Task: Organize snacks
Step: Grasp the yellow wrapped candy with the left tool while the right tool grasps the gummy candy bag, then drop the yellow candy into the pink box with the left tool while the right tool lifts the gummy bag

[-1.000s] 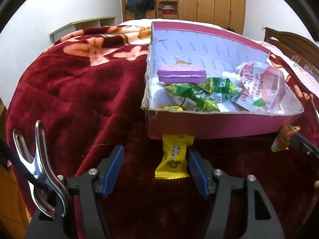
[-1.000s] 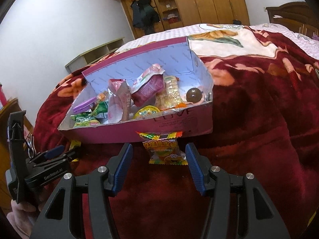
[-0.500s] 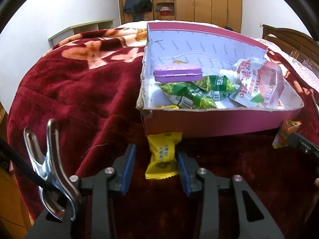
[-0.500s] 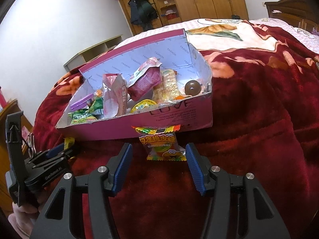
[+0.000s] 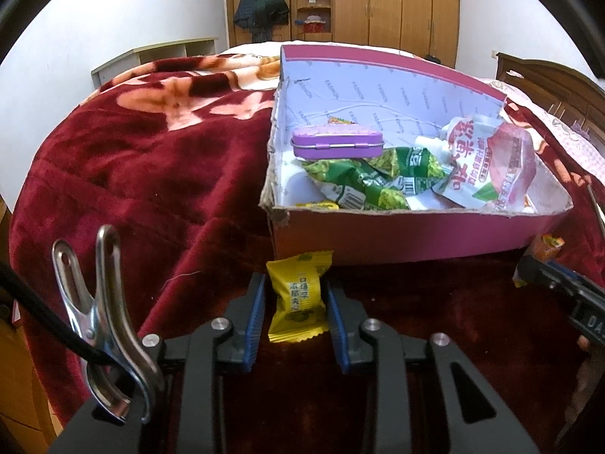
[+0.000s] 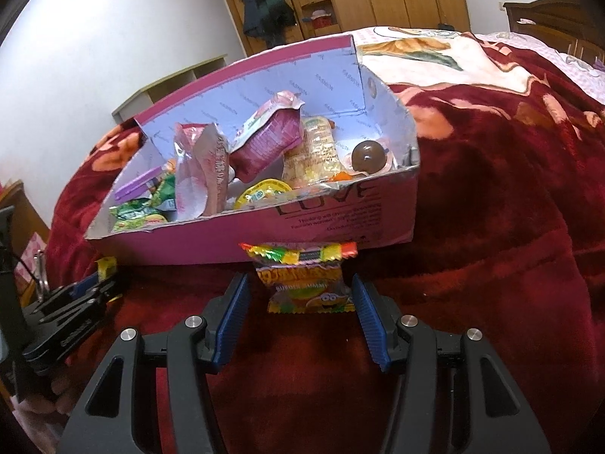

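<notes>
- My left claw (image 5: pixel 297 304) has just been closing, and its blue ribbed pads (image 5: pixel 254 316) now pinch the small yellow foil-wrapped candy (image 5: pixel 298 297) from both sides; a second ago they stood wide with the candy lying loose between them.
- The candy sits on the dark red plush blanket (image 5: pixel 151 174) of the bed, its top edge just at the foot of the pink cardboard box (image 5: pixel 397 240), so I judge a short lift and carry over the wall should drop it in.
- My right claw (image 6: pixel 300 312) is spread the same as before, the multicoloured gummy packet (image 6: pixel 302 283) between its pads without being pressed; that grasp is yet to come.
- That packet also lies on the blanket, touching the box's front wall.
- Farther in, the box already holds a purple hinged tin (image 5: pixel 336 145), green crinkled packets (image 5: pixel 374 181), a pink-and-white pouch (image 5: pixel 491 166) and a round chocolate ball (image 6: pixel 368 157).
</notes>
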The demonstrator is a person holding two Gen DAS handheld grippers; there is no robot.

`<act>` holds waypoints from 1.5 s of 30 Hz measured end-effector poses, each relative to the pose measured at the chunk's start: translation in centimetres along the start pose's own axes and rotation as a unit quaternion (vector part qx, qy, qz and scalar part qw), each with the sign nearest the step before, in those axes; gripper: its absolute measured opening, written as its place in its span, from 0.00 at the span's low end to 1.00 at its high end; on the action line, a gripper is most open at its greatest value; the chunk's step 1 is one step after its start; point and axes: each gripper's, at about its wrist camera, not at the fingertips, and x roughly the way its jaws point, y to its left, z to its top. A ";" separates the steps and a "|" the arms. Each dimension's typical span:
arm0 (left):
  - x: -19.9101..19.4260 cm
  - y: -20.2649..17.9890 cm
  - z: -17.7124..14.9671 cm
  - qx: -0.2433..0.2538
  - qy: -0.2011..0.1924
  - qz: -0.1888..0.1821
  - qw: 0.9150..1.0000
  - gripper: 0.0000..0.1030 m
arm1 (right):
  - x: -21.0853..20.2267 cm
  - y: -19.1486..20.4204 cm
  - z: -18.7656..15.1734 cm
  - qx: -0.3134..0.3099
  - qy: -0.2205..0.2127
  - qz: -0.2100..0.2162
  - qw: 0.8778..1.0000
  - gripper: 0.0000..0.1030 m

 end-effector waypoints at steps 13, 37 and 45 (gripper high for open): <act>-1.9 0.8 0.5 -0.018 -0.015 -0.028 0.999 0.26 | -0.6 -0.5 -0.5 0.009 -0.007 0.002 1.000 0.37; -6.3 0.7 0.6 -0.027 -0.053 -0.062 0.996 0.25 | -3.9 0.9 -1.3 -0.014 -0.037 0.018 0.999 0.37; -7.4 -0.2 1.7 -0.015 -0.071 -0.072 0.995 0.25 | -4.7 1.5 -1.3 -0.025 -0.049 0.026 0.998 0.37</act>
